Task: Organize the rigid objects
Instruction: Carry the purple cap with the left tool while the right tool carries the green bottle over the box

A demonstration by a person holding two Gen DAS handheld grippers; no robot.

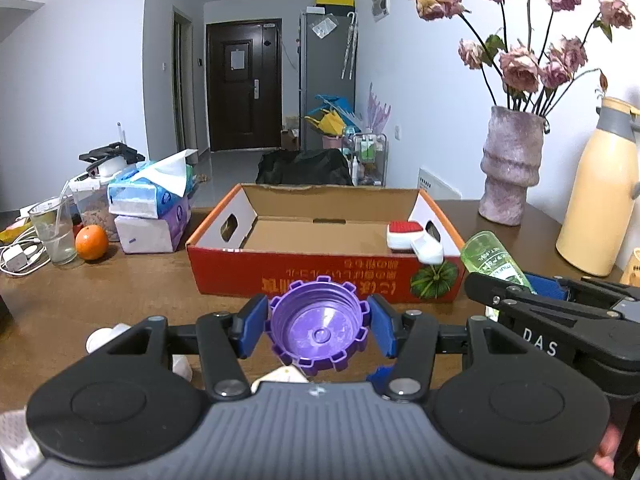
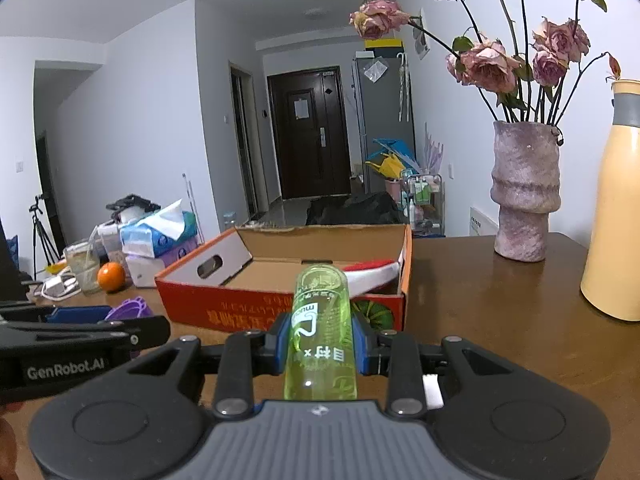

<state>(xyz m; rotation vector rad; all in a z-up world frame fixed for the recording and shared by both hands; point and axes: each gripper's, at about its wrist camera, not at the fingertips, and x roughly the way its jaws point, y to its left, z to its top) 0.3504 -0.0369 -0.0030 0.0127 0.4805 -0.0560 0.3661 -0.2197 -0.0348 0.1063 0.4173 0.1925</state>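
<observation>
Two claws were held above the tabletop (image 1: 132, 280), each pinching one item just short of an open cardboard box (image 1: 320, 276).

The left claw (image 1: 318, 326) was clamped on a purple toothed cap (image 1: 318, 328), its blue pads (image 1: 254, 326) pressed against the cap's opposite sides and the hollow side turned toward the camera. The right claw (image 2: 320, 344) was pressed together on a green transparent bottle (image 2: 322, 328), which was pointed forward along the fingers toward the box. Inside the box, a red-and-white brush (image 1: 412, 238) was seen lying against the right wall. A pink vase of dried roses (image 1: 510, 166) and a cream flask (image 1: 600, 188) were stood on the tabletop to the right of the box; tissue packs (image 1: 150, 208), an orange (image 1: 92, 242) and a glass (image 1: 54, 232) were set to its left.
</observation>
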